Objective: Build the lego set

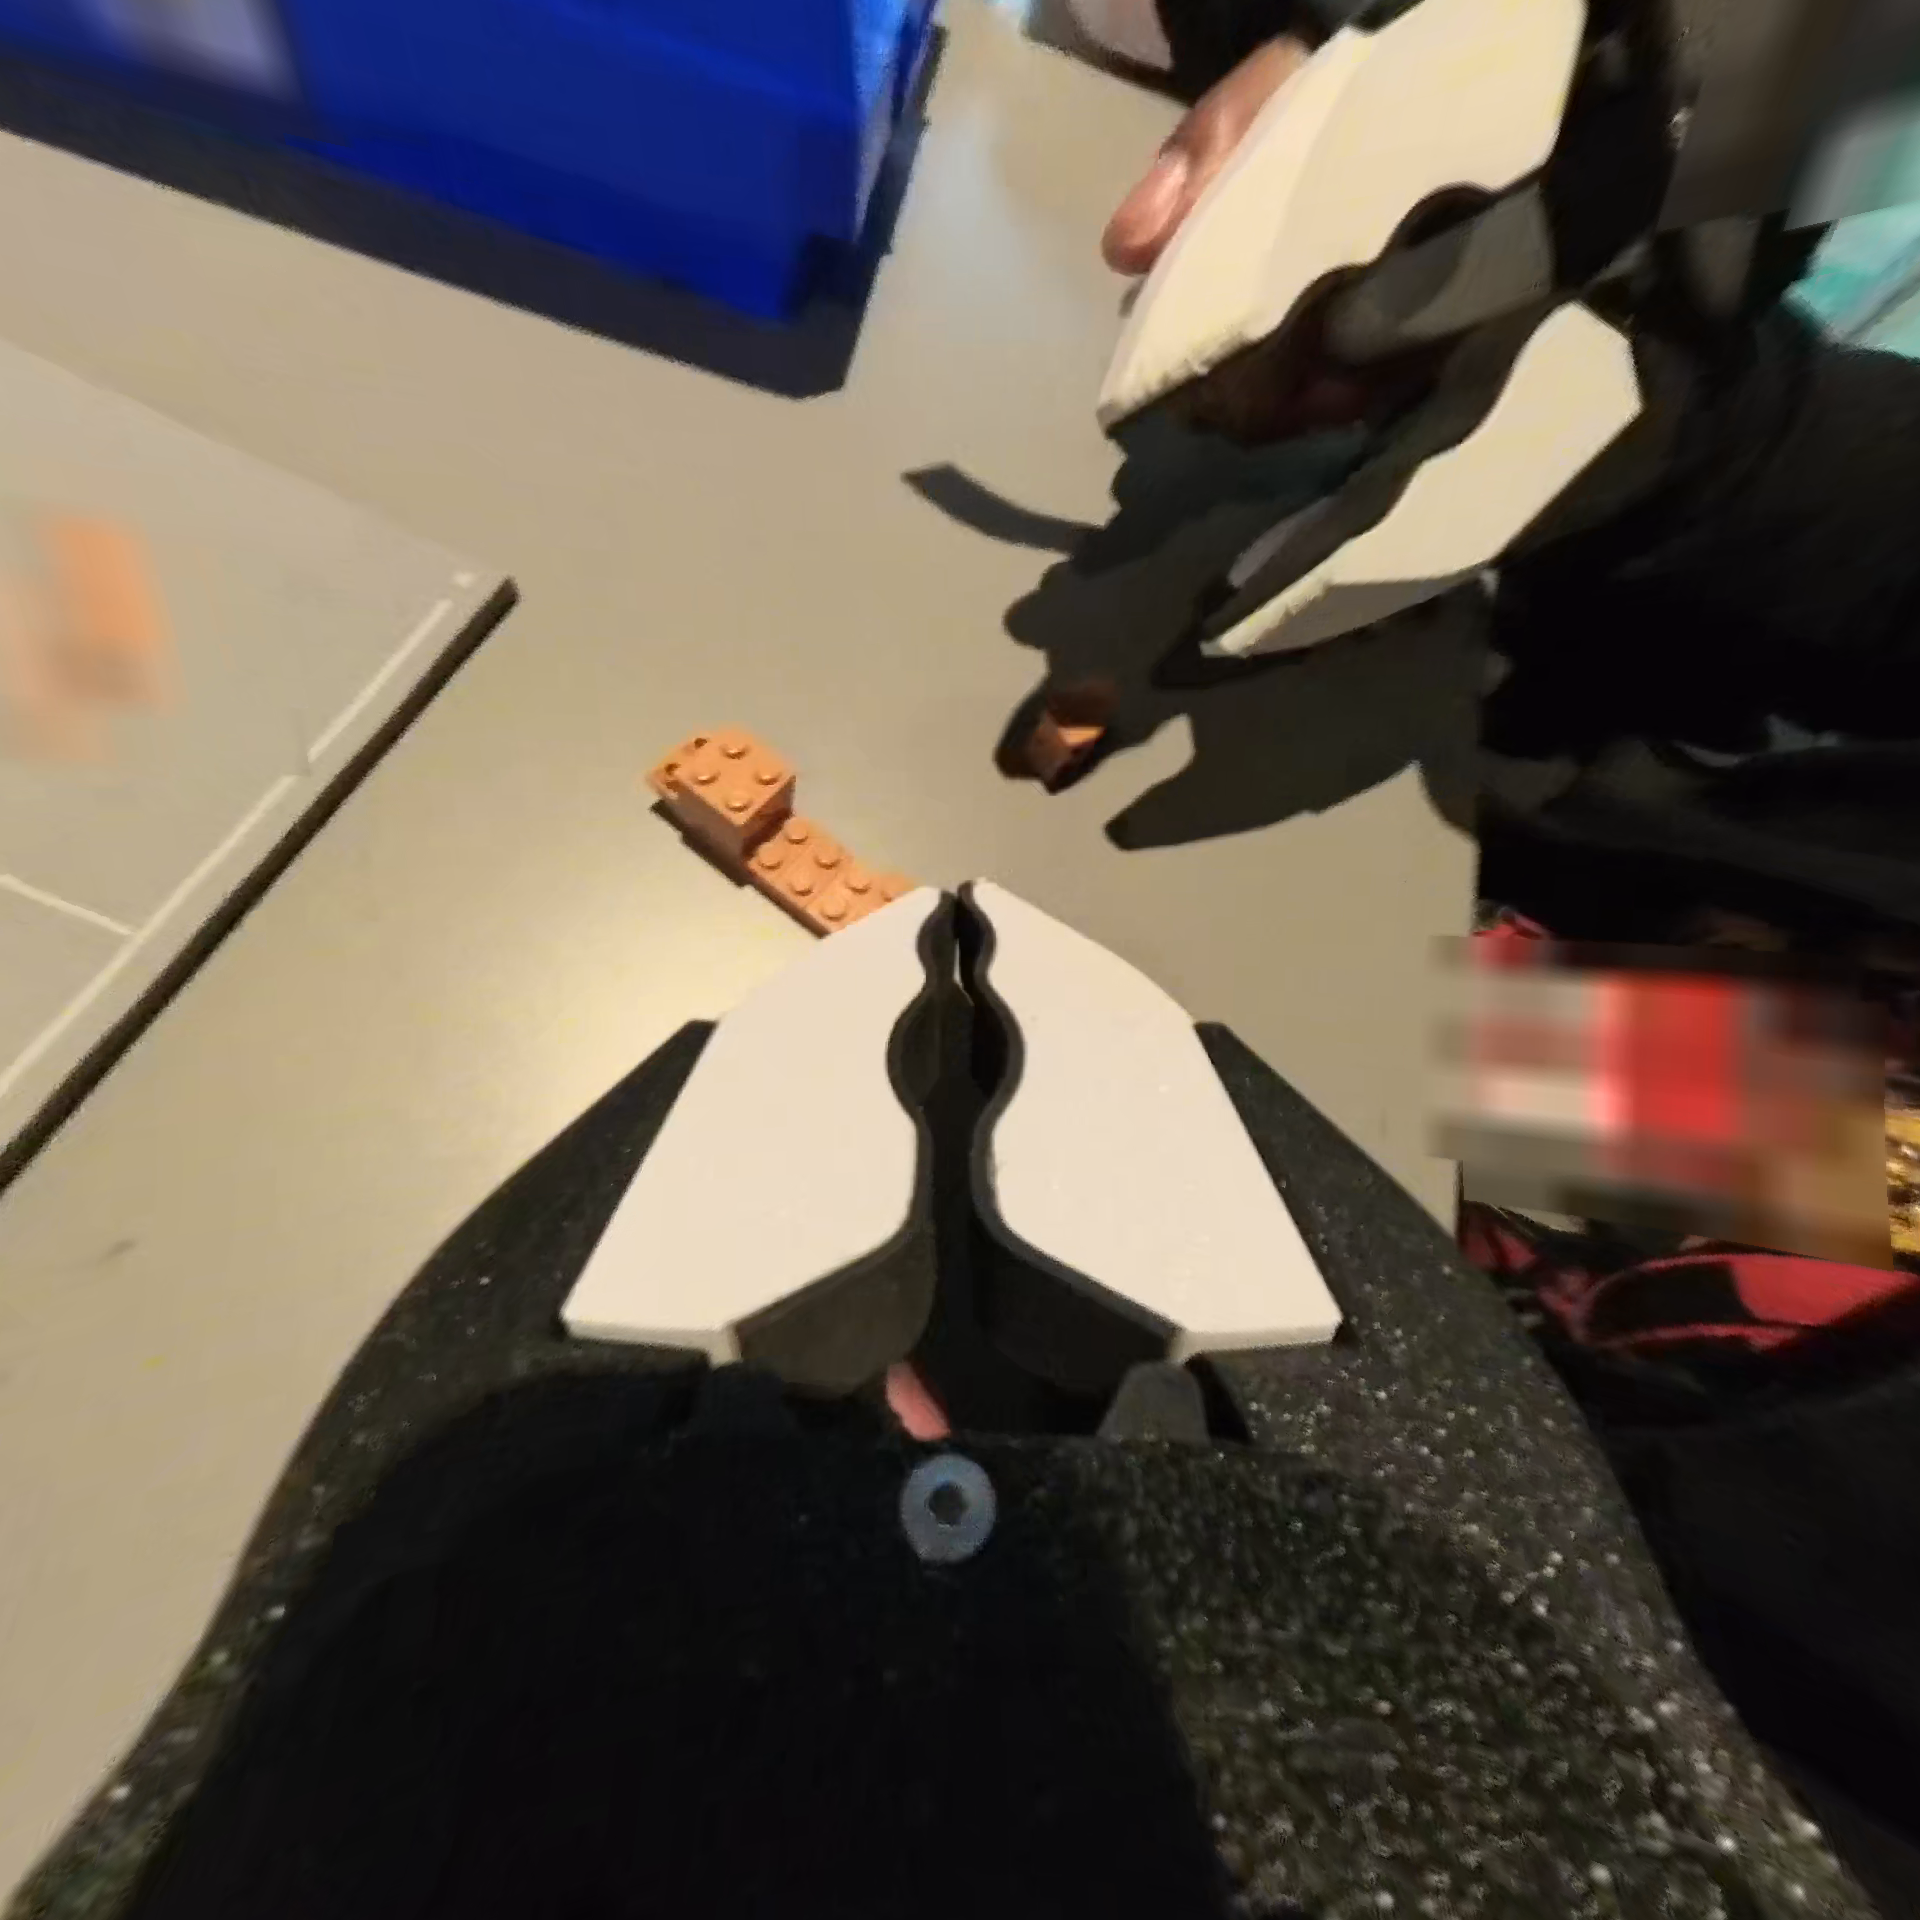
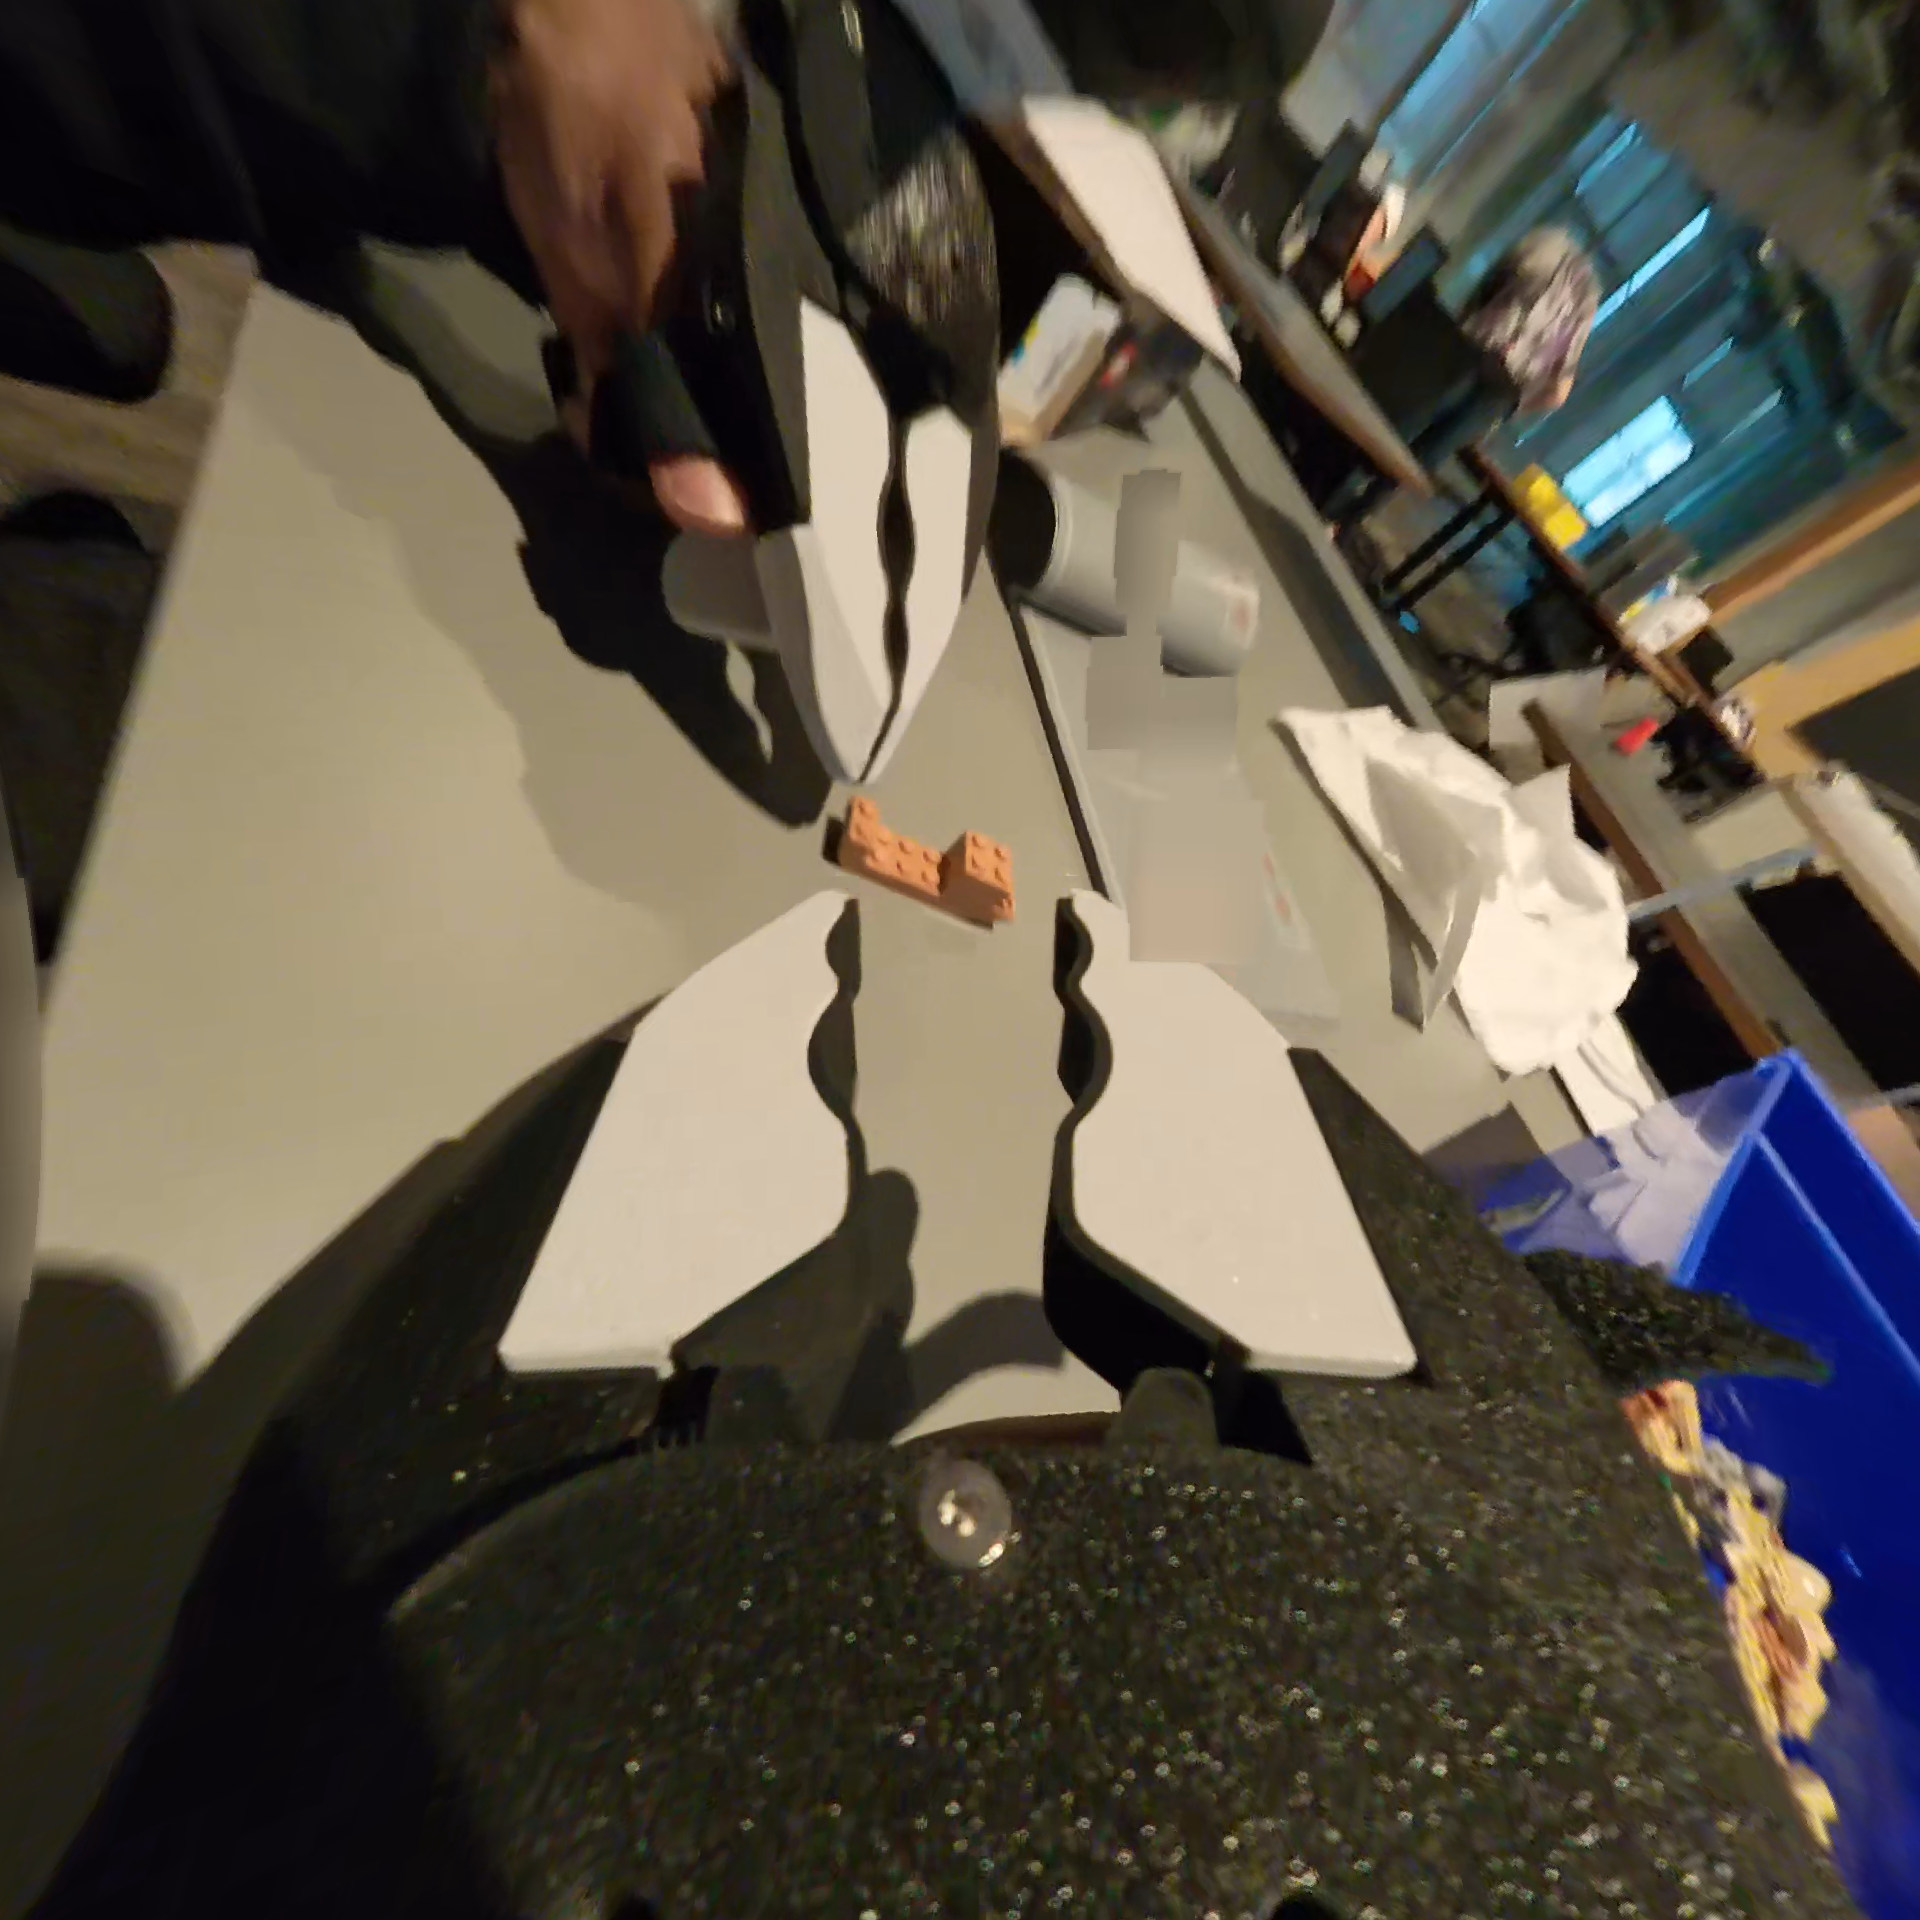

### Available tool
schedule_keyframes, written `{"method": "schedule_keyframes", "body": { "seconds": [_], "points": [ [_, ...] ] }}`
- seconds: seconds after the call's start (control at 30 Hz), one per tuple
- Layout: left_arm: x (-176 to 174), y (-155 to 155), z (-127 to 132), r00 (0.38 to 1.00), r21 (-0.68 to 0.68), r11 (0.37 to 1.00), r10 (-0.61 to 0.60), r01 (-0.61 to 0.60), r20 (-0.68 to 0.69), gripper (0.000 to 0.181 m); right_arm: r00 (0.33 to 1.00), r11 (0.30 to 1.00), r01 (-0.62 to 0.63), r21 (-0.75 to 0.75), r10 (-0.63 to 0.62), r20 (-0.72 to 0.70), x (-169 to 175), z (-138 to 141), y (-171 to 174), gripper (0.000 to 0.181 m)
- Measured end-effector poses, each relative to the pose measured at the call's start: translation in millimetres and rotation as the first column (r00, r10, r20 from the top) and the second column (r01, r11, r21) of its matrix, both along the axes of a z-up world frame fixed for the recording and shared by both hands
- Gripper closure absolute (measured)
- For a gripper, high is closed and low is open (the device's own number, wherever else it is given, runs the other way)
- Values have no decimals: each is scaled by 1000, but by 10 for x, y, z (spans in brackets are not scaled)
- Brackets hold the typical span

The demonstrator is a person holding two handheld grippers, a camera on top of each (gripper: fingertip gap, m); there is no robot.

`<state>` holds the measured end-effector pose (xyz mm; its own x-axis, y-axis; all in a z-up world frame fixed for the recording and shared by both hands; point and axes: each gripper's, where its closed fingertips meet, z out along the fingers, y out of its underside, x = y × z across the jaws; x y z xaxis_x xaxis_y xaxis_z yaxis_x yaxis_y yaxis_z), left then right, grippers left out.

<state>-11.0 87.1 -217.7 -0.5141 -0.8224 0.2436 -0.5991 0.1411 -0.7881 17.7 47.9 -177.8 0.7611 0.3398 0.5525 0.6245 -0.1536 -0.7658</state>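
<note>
Left gripper (image 1: 956, 896): fingers are pressed together, nothing held, tips just beside the brick assembly.
Right gripper (image 2: 956, 914): fingers are spread apart, empty.
Brick assembly (image 2: 920, 871): orange, laid on the grey table (image 2: 312, 831), between both grippers.
Blue bin (image 1: 582, 135): set farther back.
</note>
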Motion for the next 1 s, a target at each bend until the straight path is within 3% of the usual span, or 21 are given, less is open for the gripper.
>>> {"method": "schedule_keyframes", "body": {
  "seconds": [0.03, 0.1, 0.13, 0.27, 0.4, 0.5, 0.57, 0.63, 0.73, 0.83, 1.0],
  "points": [
    [37, 46, -6, 999, 23, 999, 44, -44, 1, 181, 1000, 1000, 14, -14, -14, 3, 20, -31, 14, 145],
    [128, 132, -8, 989, 89, 985, 150, -150, 7, 174, 999, 999, 34, -24, -34, 6, 38, -76, 41, 146],
    [171, 148, -1, 980, 119, 973, 197, -197, 12, 158, 999, 999, 46, -25, -45, 12, 47, -93, 54, 147],
    [297, 167, -30, 948, 265, 911, 317, -316, 39, 143, 997, 998, 58, -21, -58, 43, 46, -124, 63, 150],
    [428, 269, -133, 914, 372, 838, 399, -398, 78, 143, 998, 998, 57, -5, -57, 33, 34, -112, 43, 151],
    [489, 251, -183, 915, 374, 839, 394, -396, 85, 162, 998, 998, 60, -1, -60, 26, 52, -106, 36, 151],
    [482, 216, -180, 929, 372, 854, 361, -364, 81, 163, 998, 998, 62, 14, -62, 29, 70, -79, 29, 151],
    [441, 92, -158, 953, 279, 912, 299, -300, 48, 163, 998, 998, 50, 40, -52, 36, 73, -32, 10, 151],
    [319, -152, 92, 987, -40, 987, 156, -155, 26, 163, 999, 998, 0, 66, -2, 36, 27, 17, -29, 151],
    [112, -298, 331, 999, -288, 957, -13, 22, 34, 163, 996, 993, -82, 87, 79, 42, -95, 55, -69, 148],
    [-119, -403, 369, 975, -391, 895, -217, 216, 42, 163, 973, 975, -210, 71, 202, 112, -334, 8, -94, 141]
  ]
}}
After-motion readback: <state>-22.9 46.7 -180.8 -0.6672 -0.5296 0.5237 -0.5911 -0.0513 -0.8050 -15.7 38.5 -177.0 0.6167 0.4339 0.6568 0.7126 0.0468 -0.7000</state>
